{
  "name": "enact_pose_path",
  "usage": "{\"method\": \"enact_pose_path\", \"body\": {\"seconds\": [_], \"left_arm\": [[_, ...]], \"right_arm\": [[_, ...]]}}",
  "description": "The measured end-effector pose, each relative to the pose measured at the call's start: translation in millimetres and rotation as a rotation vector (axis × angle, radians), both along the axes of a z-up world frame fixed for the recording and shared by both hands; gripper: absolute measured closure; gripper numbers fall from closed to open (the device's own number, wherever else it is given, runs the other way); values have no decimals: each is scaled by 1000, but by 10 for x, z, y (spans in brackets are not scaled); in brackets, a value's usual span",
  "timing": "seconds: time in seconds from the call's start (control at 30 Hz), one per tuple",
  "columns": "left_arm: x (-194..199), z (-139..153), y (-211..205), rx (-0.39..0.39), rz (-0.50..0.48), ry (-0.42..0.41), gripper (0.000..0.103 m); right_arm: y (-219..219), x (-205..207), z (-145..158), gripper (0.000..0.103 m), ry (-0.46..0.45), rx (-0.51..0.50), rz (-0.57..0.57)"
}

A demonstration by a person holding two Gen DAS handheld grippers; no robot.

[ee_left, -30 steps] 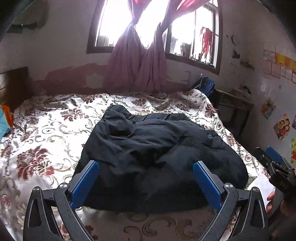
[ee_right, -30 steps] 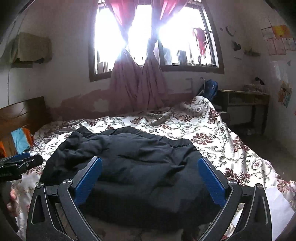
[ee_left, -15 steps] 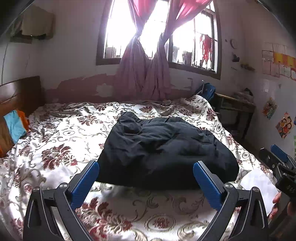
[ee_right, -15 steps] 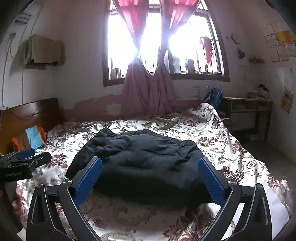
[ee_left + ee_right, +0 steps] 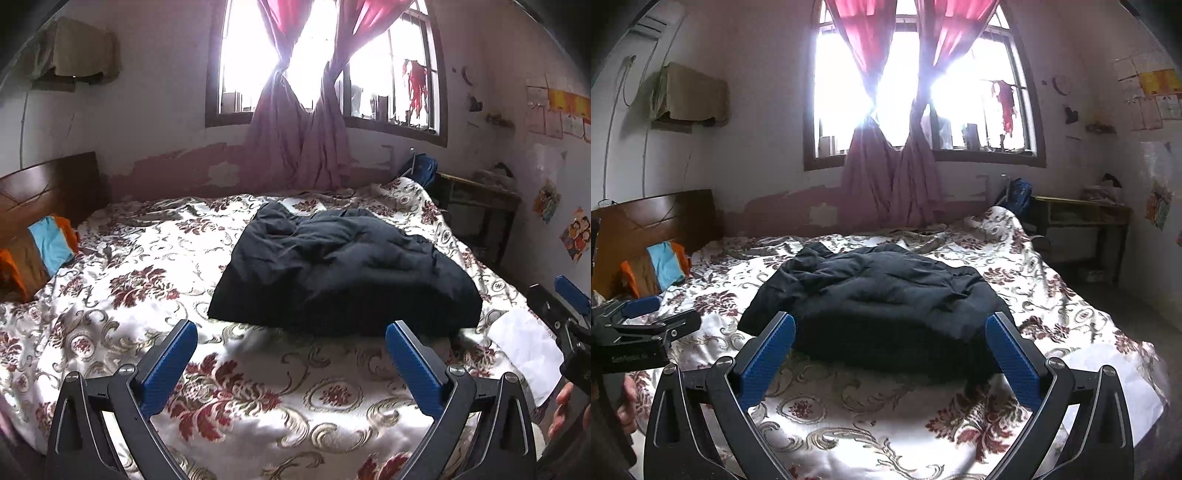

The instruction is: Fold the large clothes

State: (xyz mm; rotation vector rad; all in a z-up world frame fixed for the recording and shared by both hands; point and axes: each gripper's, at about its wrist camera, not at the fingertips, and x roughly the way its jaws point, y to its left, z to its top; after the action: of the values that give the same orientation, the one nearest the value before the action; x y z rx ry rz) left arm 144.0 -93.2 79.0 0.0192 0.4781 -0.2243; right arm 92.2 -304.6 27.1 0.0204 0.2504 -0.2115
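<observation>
Left wrist view: the left tool [image 5: 291, 354] is spread wide and grasps nothing, hanging over the near part of the bed [image 5: 110, 314], short of the jacket [image 5: 343, 273]. The jacket lies on the bed's right half as a compact dark bundle, near edge straight, far end rumpled. The right tool [image 5: 565, 314] shows at the right border beside a white sheet [image 5: 524, 343].

Right wrist view: the right tool [image 5: 890, 354] is likewise spread and empty, apart from the jacket [image 5: 882, 295], which sits straight ahead in the middle of the bed [image 5: 868, 417]. The left tool [image 5: 646, 321] sits at the left edge.

Judgement: the folding looks done or nearly so, both tools clear of the cloth. Any next move would call for tucking the rumpled far end, or fetching another garment.
</observation>
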Motion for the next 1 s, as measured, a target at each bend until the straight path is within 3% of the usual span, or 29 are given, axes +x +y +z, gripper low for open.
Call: {"method": "enact_pose_path", "body": {"seconds": [0.33,0.67,0.83,1.0], "left_arm": [[-170,-262,110,-16,24,28,0],[-224,-627,52,-7,18,40,0],[-192,-739,-16,23,12,45,0],[-218,-813,-84,51,-1,39,0]], "right_arm": [[45,-210,-249,2,0,-12,-45],[-56,-199,-617,2,-15,-1,-19],[-72,-173,-757,2,-24,-36,-32],[-161,-177,-817,2,-16,-6,-42]]}}
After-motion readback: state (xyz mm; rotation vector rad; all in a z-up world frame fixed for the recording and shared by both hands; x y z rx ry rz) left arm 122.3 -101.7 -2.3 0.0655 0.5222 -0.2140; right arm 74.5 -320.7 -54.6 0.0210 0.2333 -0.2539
